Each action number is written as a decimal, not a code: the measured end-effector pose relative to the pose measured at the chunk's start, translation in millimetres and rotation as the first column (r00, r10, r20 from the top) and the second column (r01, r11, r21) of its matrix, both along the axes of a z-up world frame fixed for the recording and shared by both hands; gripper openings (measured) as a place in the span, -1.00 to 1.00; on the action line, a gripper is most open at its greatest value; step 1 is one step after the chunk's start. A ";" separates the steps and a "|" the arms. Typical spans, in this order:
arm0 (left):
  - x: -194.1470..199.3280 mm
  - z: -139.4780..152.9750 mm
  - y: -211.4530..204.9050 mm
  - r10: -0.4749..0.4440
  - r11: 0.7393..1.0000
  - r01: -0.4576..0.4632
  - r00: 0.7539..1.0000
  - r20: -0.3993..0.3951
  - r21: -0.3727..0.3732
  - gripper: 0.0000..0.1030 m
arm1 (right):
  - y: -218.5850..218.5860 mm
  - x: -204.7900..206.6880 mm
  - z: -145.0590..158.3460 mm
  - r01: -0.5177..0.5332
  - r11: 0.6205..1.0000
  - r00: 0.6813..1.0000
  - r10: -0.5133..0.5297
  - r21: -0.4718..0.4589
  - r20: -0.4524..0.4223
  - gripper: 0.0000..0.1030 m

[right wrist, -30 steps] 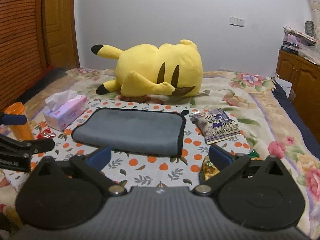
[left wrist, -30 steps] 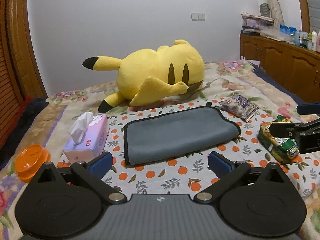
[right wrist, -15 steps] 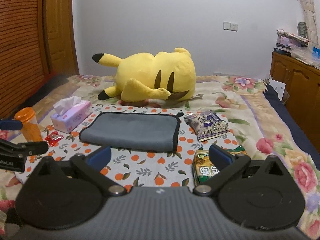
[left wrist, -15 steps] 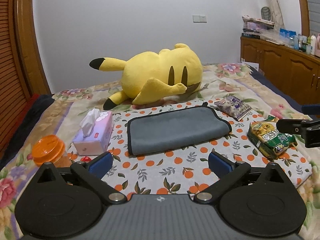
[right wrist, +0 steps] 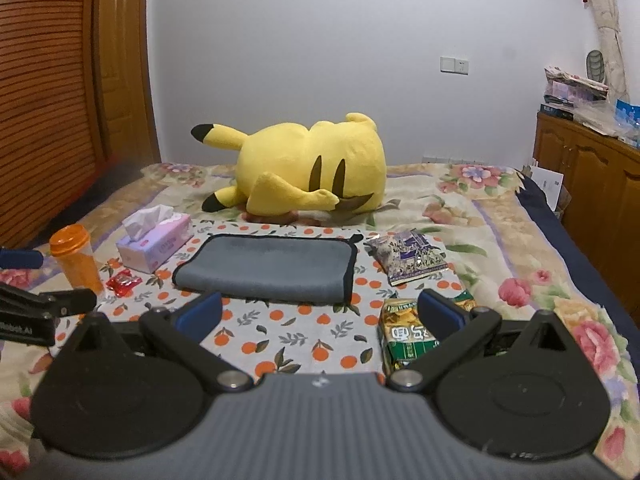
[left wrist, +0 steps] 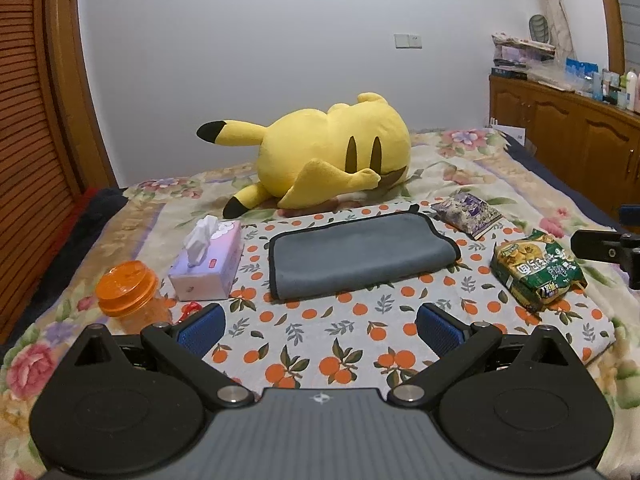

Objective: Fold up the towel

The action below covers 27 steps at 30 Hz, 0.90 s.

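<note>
A grey towel with black trim (left wrist: 360, 254) lies folded flat on an orange-print cloth (left wrist: 320, 344) on the bed; it also shows in the right wrist view (right wrist: 268, 266). My left gripper (left wrist: 320, 330) is open and empty, held back from the towel's near edge. My right gripper (right wrist: 320, 312) is open and empty, also short of the towel, with its right fingertip over a green snack bag (right wrist: 408, 336).
A yellow plush toy (left wrist: 332, 156) lies behind the towel. A tissue box (left wrist: 208, 266) and an orange-lidded jar (left wrist: 128, 294) stand left. A purple packet (left wrist: 468, 212) and the green snack bag (left wrist: 538, 274) lie right. A wooden cabinet (left wrist: 568, 140) stands far right.
Both grippers have pulled back and away from the towel, so it looks smaller and more of the bed shows. Both stay open.
</note>
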<state>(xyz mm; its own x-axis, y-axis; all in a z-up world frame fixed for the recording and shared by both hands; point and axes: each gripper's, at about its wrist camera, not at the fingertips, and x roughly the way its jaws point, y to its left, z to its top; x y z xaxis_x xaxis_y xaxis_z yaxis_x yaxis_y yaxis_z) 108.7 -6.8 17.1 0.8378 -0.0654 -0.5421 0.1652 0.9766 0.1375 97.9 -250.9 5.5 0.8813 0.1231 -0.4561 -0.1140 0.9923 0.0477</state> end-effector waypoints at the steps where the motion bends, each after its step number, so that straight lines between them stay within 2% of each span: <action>1: -2.2 0.3 -0.2 0.005 1.000 -0.005 1.000 -0.001 0.005 1.00 | -0.1 -2.4 0.1 0.001 1.000 1.000 -0.001 0.002 0.000 1.00; 27: -46.4 -28.4 -0.3 -0.010 0.999 0.007 0.997 -0.070 -0.044 1.00 | -6.3 -40.2 -21.1 0.016 1.000 0.999 -0.015 0.016 -0.031 1.00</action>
